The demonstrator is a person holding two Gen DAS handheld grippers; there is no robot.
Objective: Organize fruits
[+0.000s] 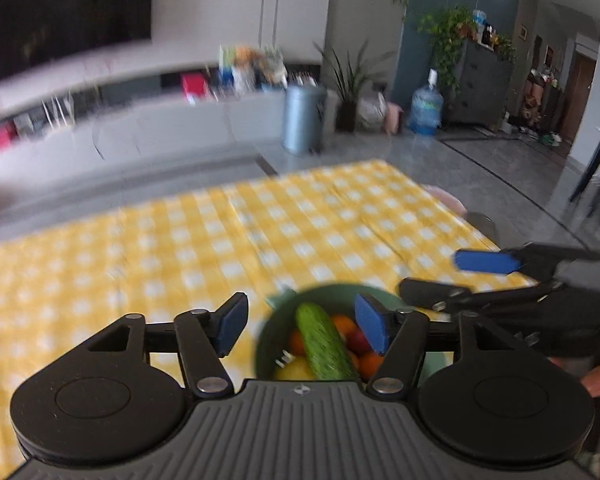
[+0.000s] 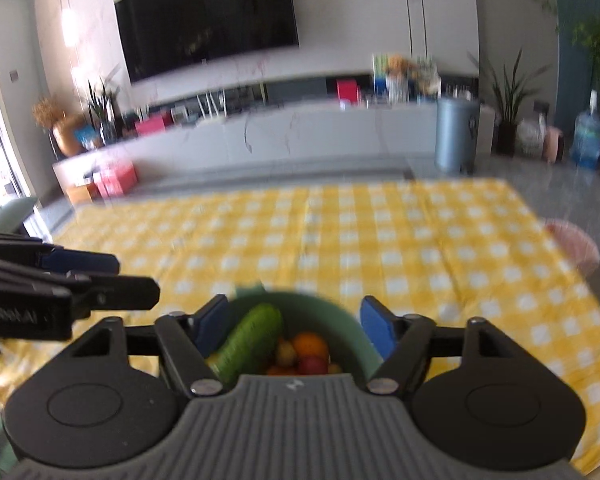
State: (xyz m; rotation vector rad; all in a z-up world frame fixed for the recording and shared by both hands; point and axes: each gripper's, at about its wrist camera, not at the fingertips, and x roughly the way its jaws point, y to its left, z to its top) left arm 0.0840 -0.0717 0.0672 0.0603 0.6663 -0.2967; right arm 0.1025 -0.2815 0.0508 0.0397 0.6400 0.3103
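Left wrist view: left gripper (image 1: 302, 322) is seen spread wide, nothing held, above a green bowl (image 1: 332, 300) on the yellow-checked table (image 1: 180, 240). Cucumber (image 1: 324, 340) and oranges (image 1: 370, 364) lie inside. Right gripper (image 1: 452, 276) is beside it.

Right wrist view: right gripper (image 2: 290, 326) is likewise wide and empty over the bowl (image 2: 340, 320); the cucumber (image 2: 250, 340) is leaned against its wall.

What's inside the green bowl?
Green bowl holds a cucumber lying over orange, red and yellow fruits. Whatever sits beneath them or behind the gripper body is hidden.
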